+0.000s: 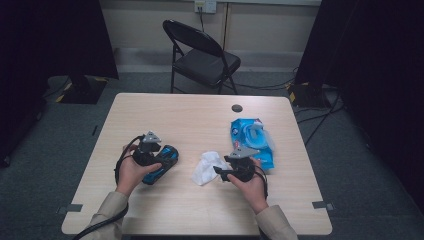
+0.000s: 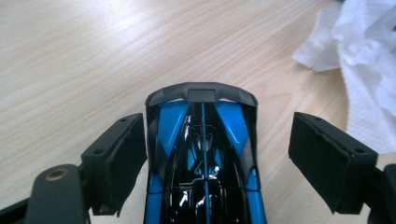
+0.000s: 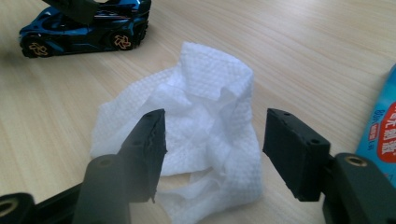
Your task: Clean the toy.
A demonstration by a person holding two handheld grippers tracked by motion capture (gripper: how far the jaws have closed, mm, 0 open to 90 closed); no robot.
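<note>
Right gripper (image 3: 212, 140) astride white wipe (image 3: 205, 107).

1. We see our left gripper (image 2: 217, 154) with its jaws standing wide.
2. A blue and black toy car (image 2: 203, 158) sits between them; the pads clear both sides.
3. A crumpled white wipe (image 2: 359, 65) lies on the wooden table (image 2: 84, 60), upper right.

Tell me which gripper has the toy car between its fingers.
The left gripper: the blue and black toy car sits between its open fingers, untouched on the right side. The right gripper stands open over the crumpled white wipe instead.
</note>
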